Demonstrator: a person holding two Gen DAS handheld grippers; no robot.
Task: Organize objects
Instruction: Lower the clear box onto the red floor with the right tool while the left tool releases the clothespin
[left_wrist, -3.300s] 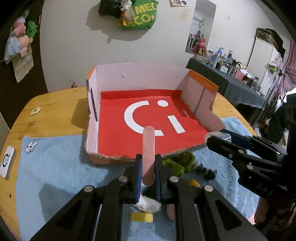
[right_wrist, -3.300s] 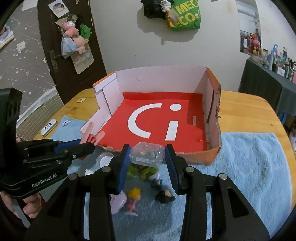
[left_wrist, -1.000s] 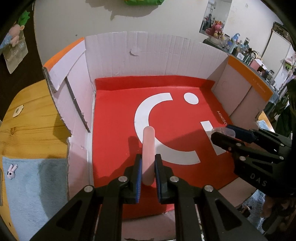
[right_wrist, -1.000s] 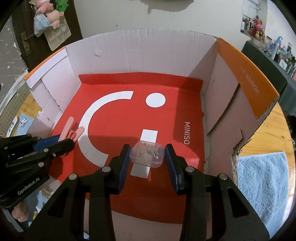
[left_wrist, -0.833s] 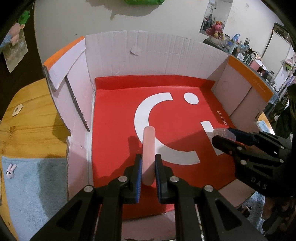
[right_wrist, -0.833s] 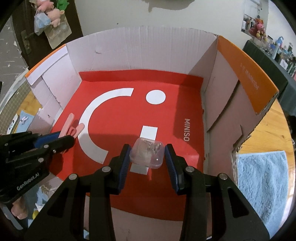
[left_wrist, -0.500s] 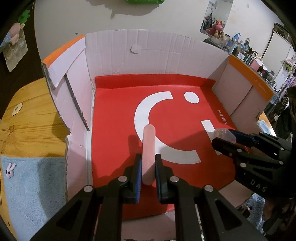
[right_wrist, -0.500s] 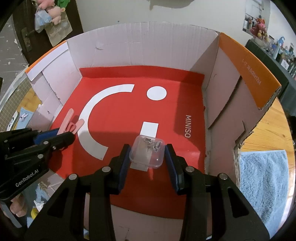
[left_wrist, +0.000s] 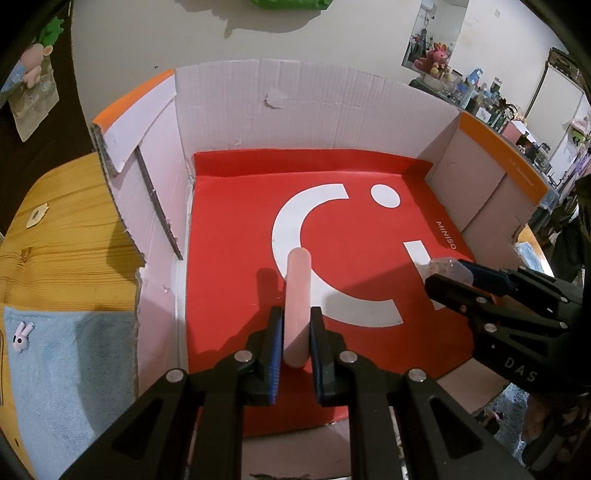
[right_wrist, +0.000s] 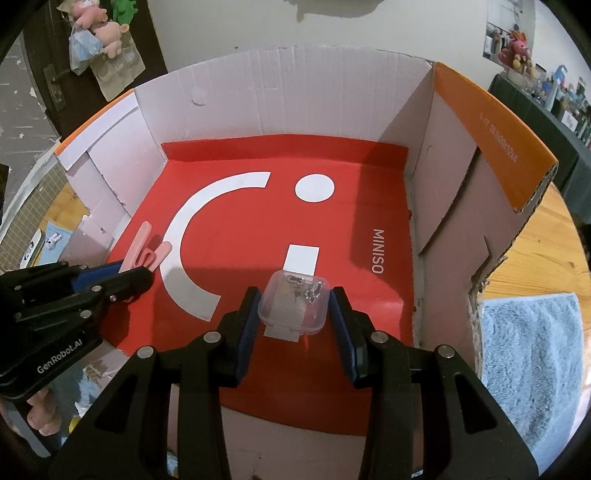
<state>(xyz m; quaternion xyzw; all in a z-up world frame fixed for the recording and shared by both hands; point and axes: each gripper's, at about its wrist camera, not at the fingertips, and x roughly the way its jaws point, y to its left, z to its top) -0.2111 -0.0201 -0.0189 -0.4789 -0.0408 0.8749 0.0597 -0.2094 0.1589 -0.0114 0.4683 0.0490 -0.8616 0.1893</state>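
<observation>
Inside the red-floored cardboard box (right_wrist: 476, 122), the left gripper (left_wrist: 293, 334), loosening on a pink hair clip (left_wrist: 296, 302), and the right gripper (right_wrist: 293, 314), clamping a clear plastic case (right_wrist: 293, 308), are hovering low, best releasing gently onto bare floor.

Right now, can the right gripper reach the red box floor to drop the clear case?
Probably yes. The right gripper, shut on the clear case, hangs over bare red box floor. Nothing lies beneath it; the left gripper and its pink clip sit off to one side.
</observation>
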